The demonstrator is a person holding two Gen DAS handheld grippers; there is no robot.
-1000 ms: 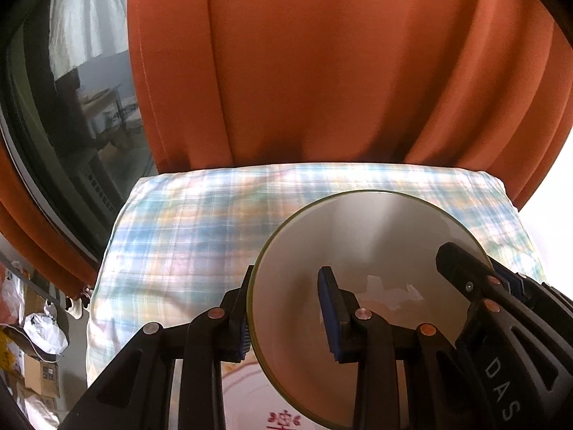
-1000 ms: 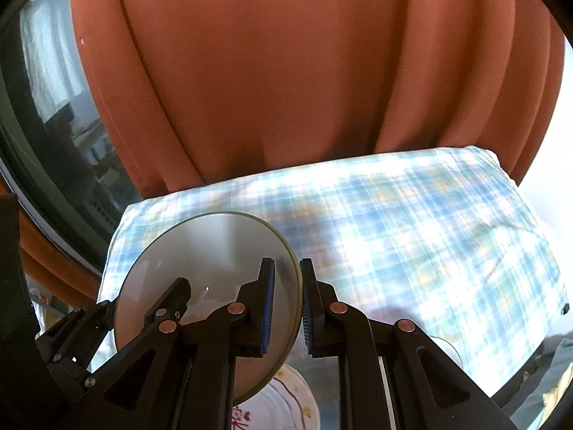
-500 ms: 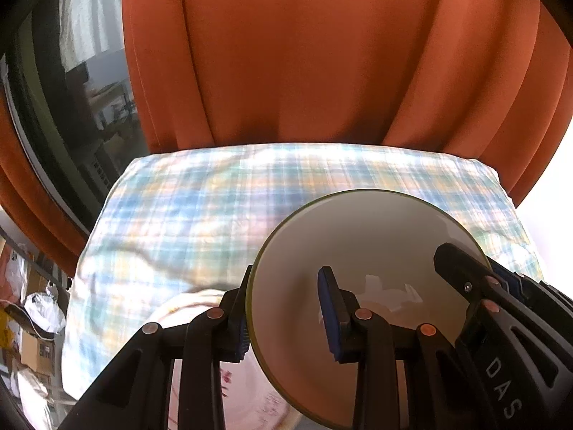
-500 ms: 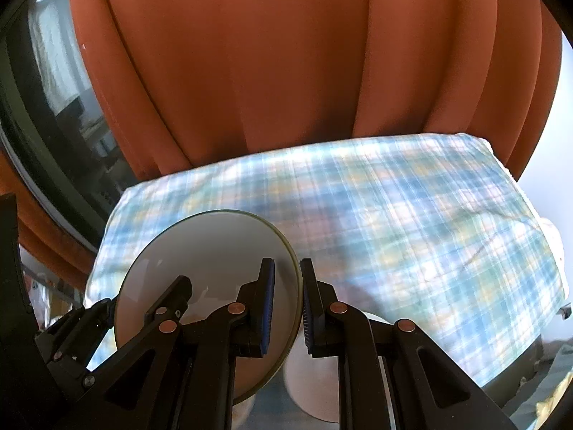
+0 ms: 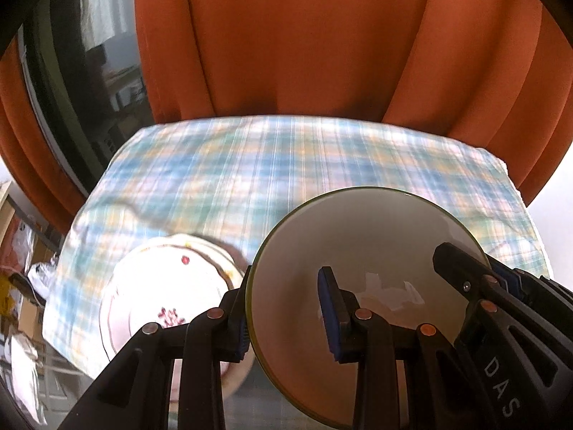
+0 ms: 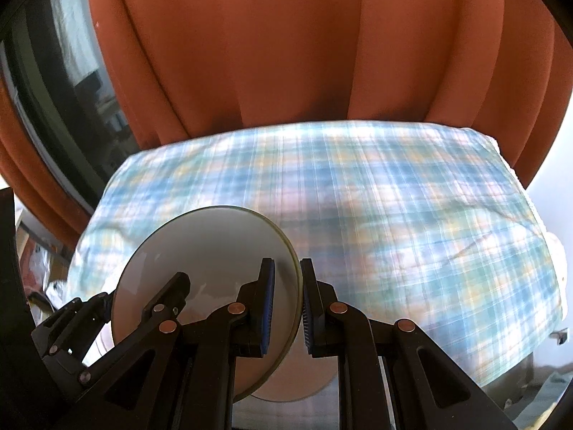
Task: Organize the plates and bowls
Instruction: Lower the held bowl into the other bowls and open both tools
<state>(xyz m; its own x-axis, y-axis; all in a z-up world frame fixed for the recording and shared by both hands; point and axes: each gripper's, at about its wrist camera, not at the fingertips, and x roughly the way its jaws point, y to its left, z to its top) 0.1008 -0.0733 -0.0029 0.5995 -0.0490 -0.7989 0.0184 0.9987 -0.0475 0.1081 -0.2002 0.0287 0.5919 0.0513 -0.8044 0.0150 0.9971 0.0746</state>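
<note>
Both grippers hold one pale bowl with a green rim in the air above the table. My left gripper is shut on its left rim, one finger inside and one outside. My right gripper is shut on its right rim; the bowl also shows in the right wrist view. A white plate with red flowers and a scalloped gold edge lies on the checked cloth below left. Another pale dish shows under the bowl in the right wrist view.
The table is covered by a blue, green and orange checked cloth. Orange curtains hang behind it. A dark window is at the left. Clutter lies on the floor at the far left.
Both grippers have risen and pulled back with the bowl. The flowered plate has come into full view below left, and more of the cloth shows.
</note>
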